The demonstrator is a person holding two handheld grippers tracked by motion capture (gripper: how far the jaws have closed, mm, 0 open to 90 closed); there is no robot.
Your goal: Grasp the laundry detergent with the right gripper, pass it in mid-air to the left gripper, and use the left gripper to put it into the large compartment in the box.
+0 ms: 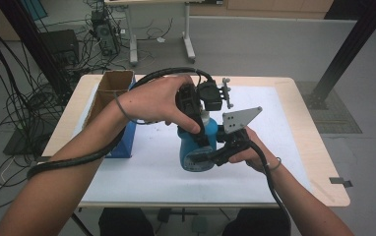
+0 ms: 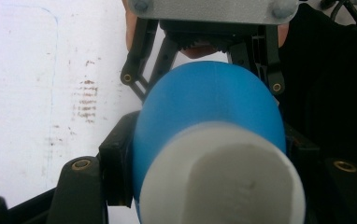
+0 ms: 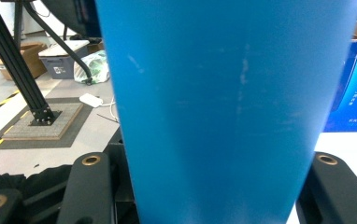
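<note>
A blue bottle (image 1: pixel 194 150) with a white cap (image 2: pixel 223 179) is held above the white mat, tilted. My left gripper (image 1: pixel 199 129) comes down from above and is shut on the bottle's upper part, just below the cap (image 2: pixel 209 156). My right gripper (image 1: pixel 214 153) reaches in from the right, its grey plate (image 1: pixel 240 119) on top, and is shut on the bottle's blue body (image 3: pixel 223 116). In the left gripper view the right gripper (image 2: pixel 204 81) shows farther off, clamped around the bottle's rounded blue end. The bottle hides the pads of both grippers.
A white mat (image 1: pixel 141 177) covers most of the wooden table (image 1: pixel 324 162). An open cardboard box (image 1: pixel 111 88) stands beside a blue box (image 3: pixel 354 93) at the table's left. A black frame post (image 1: pixel 353 44) rises at the far right, and cables lie on the floor at the left.
</note>
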